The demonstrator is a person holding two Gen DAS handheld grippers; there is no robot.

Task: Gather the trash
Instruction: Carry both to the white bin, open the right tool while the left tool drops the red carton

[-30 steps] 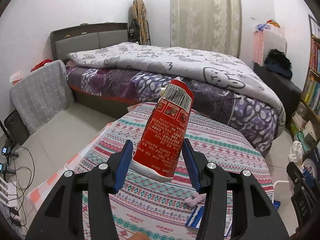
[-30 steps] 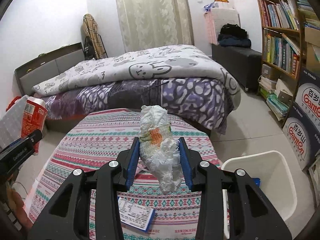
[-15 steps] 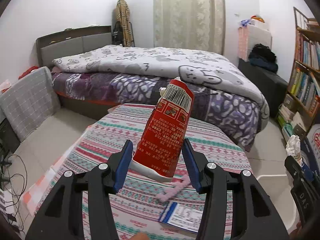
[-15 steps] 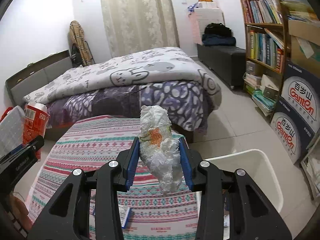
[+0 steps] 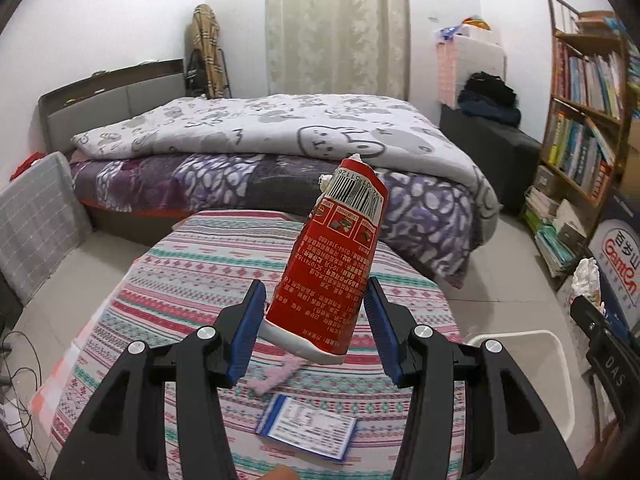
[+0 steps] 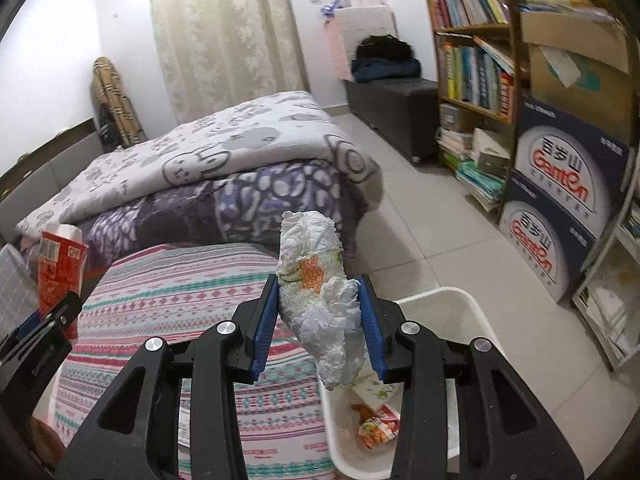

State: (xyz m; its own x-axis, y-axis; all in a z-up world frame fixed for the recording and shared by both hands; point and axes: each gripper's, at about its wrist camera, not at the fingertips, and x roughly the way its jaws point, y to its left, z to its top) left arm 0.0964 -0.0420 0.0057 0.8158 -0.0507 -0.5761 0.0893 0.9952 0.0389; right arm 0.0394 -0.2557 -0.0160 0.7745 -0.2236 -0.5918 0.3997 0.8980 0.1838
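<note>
Left gripper (image 5: 316, 320) holds a crumpled red paper carton (image 5: 334, 256) printed with white text and a barcode; blue pads pinch its lower end, carton leaning up and to the right, raised above the round table under a striped pink, teal and white patterned cloth (image 5: 200, 272). Right gripper (image 6: 320, 316) pinches a wad of crumpled white tissue (image 6: 320, 280) with an orange blotch, jaws pressed against both its sides. The wad hangs over the near edge of a white rectangular plastic bin (image 6: 468, 304) standing on the tiled floor just beside the table. Inside the bin lie a red and orange wrapper (image 6: 378, 424) and some pale scraps, too dim to name. On the cloth, below the left gripper, rest a small pink fuzzy scrap (image 5: 276, 374) and a blue-edged printed paper slip (image 5: 306, 428). Beyond the table, a bed with a grey cartoon-print quilt (image 5: 260, 128); a wooden bookshelf (image 6: 472, 40) along the right wall.
</note>
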